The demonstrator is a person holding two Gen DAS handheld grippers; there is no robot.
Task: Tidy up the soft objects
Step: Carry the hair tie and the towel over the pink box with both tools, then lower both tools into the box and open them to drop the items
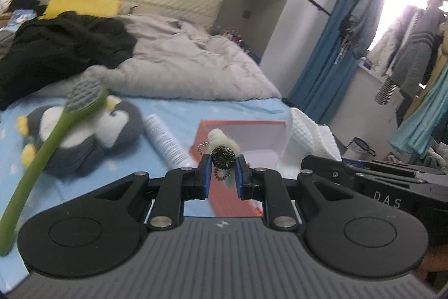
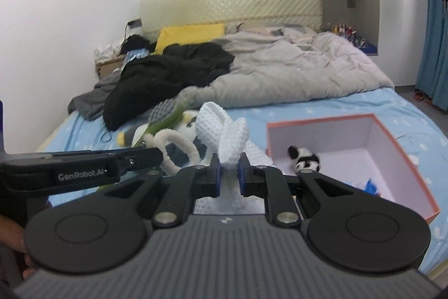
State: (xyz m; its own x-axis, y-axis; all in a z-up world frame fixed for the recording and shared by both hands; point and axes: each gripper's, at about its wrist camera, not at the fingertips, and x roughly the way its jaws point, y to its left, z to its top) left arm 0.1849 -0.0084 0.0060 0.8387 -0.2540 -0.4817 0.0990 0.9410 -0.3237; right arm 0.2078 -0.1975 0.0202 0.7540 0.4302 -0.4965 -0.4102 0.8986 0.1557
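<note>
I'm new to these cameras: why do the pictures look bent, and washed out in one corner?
Left wrist view: the bright window glares white, and the green long-handled brush is blurred. Right wrist view: even light, and the orange-rimmed box bows from fisheye distortion.

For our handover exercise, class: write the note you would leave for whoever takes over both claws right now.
Left claw: shut on a fluffy keychain, held above the bed near the pink box.
Right claw: shut on a white cloth, beside the box.
Done: a small panda toy already lies in the box.
Left: drop in the keychain and the cloth; the penguin toy and green brush remain on the bed.
</note>
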